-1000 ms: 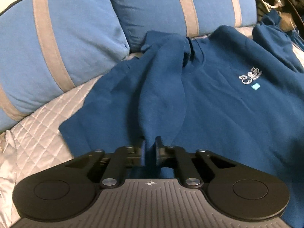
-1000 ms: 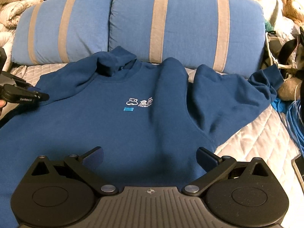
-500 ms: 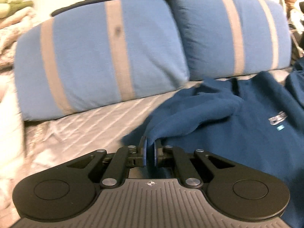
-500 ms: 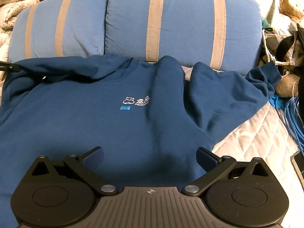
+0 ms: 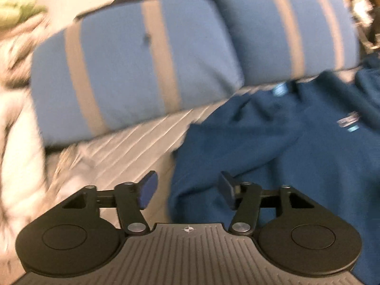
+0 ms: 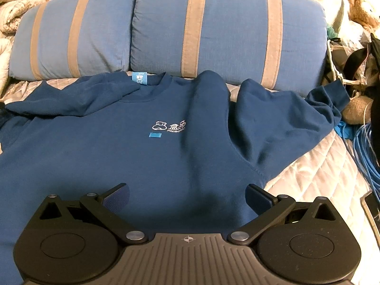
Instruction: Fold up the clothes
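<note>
A dark blue sweatshirt (image 6: 133, 156) with a small white logo (image 6: 168, 126) lies front up on the quilted bed. Its left sleeve (image 6: 71, 99) lies spread out to the left. Its right sleeve (image 6: 280, 123) is bunched toward the right. My right gripper (image 6: 187, 196) is open and empty above the lower body of the sweatshirt. My left gripper (image 5: 187, 190) is open and empty over the sweatshirt's left edge (image 5: 249, 156); that view is blurred.
Two blue cushions with tan stripes (image 6: 213, 28) stand behind the sweatshirt. Blue cables (image 6: 363, 152), a bag and plush toys (image 6: 361, 9) crowd the right side. A pale quilt (image 6: 14, 4) lies at the far left. Grey quilted bedding (image 5: 133, 142) shows left of the sweatshirt.
My left gripper pulled the left sleeve out to the left, then opened and let it go. The collar and its label now show. The right gripper stayed open.
</note>
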Available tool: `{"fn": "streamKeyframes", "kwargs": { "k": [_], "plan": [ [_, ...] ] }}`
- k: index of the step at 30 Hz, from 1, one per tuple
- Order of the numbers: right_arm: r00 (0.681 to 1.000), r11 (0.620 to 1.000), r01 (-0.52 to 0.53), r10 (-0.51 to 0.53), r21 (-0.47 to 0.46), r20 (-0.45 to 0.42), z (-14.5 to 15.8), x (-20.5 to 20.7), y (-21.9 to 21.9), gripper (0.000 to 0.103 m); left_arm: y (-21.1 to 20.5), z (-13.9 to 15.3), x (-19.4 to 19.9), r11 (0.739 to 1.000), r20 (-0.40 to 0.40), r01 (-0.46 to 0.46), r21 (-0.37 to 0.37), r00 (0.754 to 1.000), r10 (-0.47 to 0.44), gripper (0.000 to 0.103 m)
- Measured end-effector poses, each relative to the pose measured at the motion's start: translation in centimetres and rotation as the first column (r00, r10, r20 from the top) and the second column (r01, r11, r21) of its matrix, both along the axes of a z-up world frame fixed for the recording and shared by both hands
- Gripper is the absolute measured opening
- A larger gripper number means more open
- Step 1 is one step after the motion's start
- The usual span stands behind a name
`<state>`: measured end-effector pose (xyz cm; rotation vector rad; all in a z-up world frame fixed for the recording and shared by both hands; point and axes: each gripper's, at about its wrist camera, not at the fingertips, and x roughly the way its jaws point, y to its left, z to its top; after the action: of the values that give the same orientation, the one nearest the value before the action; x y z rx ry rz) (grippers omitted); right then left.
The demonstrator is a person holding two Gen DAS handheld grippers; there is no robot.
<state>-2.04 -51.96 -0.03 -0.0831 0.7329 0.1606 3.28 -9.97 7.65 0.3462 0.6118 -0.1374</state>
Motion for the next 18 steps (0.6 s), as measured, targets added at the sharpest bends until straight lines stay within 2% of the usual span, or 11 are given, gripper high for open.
{"fn": "streamKeyframes", "kwargs": {
  "k": [5, 9, 14, 18],
  "plan": [
    [1.000, 1.000, -0.001, 0.001, -0.010, 0.001, 0.0, -0.1, 0.2, 0.103, -4.0, 0.2, 0.6, 0.989, 0.000, 0.149, -0.025, 0.989, -0.149, 0.060],
    [1.000, 1.000, 0.007, -0.007, -0.008, 0.008, 0.1, -0.2, 0.1, 0.103, -6.9, -1.8, 2.3, 0.976, -0.028, 0.219, 0.014, 0.975, -0.219, 0.060],
    [1.000, 1.000, 0.009, -0.009, -0.022, 0.025, 0.1, -0.4, 0.3, 0.103, -10.2, -4.7, 3.8, 0.951, -0.057, 0.289, 0.112, 0.957, -0.284, 0.060],
    [0.999, 0.999, -0.005, 0.006, -0.038, 0.035, 0.1, -0.4, 0.6, 0.103, -12.3, -7.0, 5.0, 0.920, -0.065, 0.321, 0.227, 0.947, -0.314, 0.060]
  ]
}}
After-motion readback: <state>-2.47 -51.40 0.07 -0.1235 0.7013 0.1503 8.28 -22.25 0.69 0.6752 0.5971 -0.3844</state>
